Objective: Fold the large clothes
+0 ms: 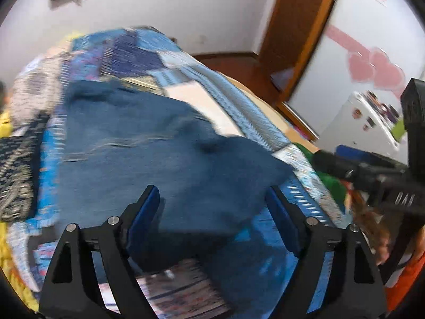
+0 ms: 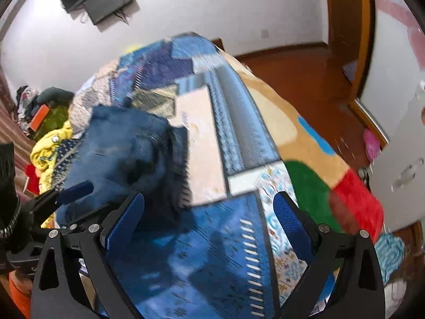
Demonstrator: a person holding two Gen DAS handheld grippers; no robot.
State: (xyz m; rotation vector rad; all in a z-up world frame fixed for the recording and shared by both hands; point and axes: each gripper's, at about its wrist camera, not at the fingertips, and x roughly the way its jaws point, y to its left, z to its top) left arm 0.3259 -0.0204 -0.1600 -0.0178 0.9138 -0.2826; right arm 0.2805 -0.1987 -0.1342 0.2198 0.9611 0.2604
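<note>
A large dark blue garment point(image 1: 159, 143) lies spread on a bed with a blue patchwork cover point(image 1: 127, 50). My left gripper point(image 1: 212, 199) is open, with its jaws wide apart just above the garment's near edge, holding nothing. In the right wrist view the same garment point(image 2: 124, 143) lies bunched at the left, and the left gripper's blue fingertip point(image 2: 77, 188) rests against it. My right gripper point(image 2: 208, 210) is open and empty above the bed cover point(image 2: 212, 239), to the right of the garment. The right gripper's black body point(image 1: 372, 172) shows at the right of the left wrist view.
A pile of yellow and patterned clothes point(image 2: 50, 146) lies left of the garment. A tan blanket with green and red patches point(image 2: 313, 175) hangs off the bed's right side. A wooden floor point(image 2: 297, 69), a door frame point(image 1: 300, 26) and a white cabinet point(image 2: 398, 164) are to the right.
</note>
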